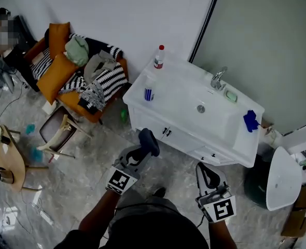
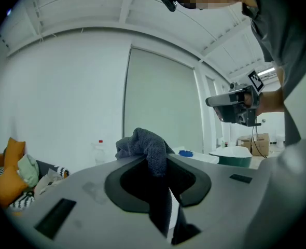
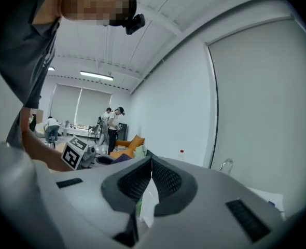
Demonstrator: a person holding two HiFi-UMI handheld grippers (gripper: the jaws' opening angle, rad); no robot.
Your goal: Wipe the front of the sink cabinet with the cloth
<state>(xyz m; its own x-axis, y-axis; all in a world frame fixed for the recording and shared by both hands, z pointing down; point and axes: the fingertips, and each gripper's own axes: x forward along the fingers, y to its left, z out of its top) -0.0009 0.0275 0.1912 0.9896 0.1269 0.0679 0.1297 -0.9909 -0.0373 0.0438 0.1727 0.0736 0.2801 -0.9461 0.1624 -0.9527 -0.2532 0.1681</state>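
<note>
Head view shows the white sink cabinet [image 1: 169, 135] at 1 o'clock from the person. Its front is seen steeply from above, so the door handles can barely be made out. The left gripper [image 1: 141, 150] is held just short of that front, toward its 9 o'clock end, and a grey cloth [image 1: 149, 140] is bunched at its tip, apart from the cabinet. In the left gripper view the jaws are seen clamped on the cloth [image 2: 142, 144]: the upper wad stands clear above them, while the lower fold is lost in shadow between them. The right gripper [image 1: 205, 171] is held lower, at 5 o'clock from the cabinet's middle, and its handle is cut off by the person's body at the frame bottom. In the right gripper view its jaws are pressed together at the tips with nothing gripped; a pale and green sliver shows through the slit below and cannot be identified. On the cabinet top, a red-capped bottle [image 1: 158, 57] is set at the 11 o'clock corner and a blue object [image 1: 250, 121] of unclear kind at the 3 o'clock edge. An armchair [image 1: 104, 114] piled with cushions is placed at 10 o'clock.
</note>
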